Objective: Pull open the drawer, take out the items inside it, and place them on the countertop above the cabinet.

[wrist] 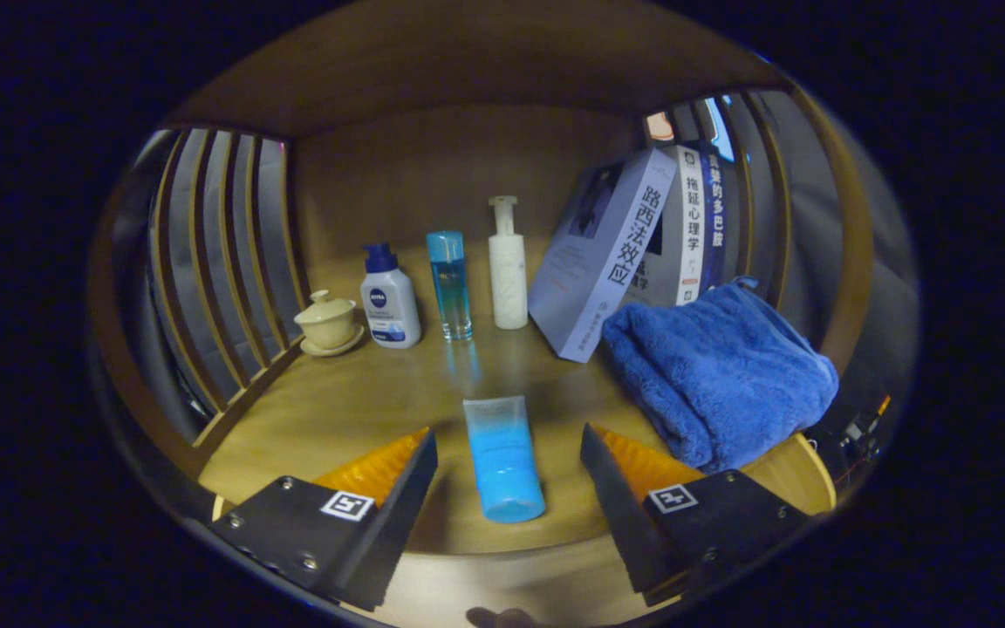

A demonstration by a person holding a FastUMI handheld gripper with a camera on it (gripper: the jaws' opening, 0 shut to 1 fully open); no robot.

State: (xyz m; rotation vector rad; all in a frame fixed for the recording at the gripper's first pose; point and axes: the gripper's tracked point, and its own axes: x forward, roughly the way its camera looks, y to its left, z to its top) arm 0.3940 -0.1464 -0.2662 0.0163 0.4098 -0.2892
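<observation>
Looking along the tool (509, 453) in the gripper view, I see its two fingers spread wide and pressing on nothing. Between them, not touching either finger, a blue tube (501, 460) lies flat on the wooden tabletop (363, 397).

The tube's long axis runs almost straight away from the tool, in line with the fingers. Its rounded, darker blue end points back toward the tool, near the front edge of the wood, and its flat, paler end points toward the back of the shelf.

To my judgement, the tube is an item already set down on top, and the tool has let it go. The blue towel (721, 375), heaped just beside the right finger, may be another such item, but I cannot tell. The drawer is not seen here, so I cannot say how much is left inside.

Farther back stand a lidded cup (326, 321) on its saucer, a white pump bottle (389, 301), a clear blue bottle (449, 283) and a tall white bottle (508, 266). Some books (620, 253) lean against the slatted side.
</observation>
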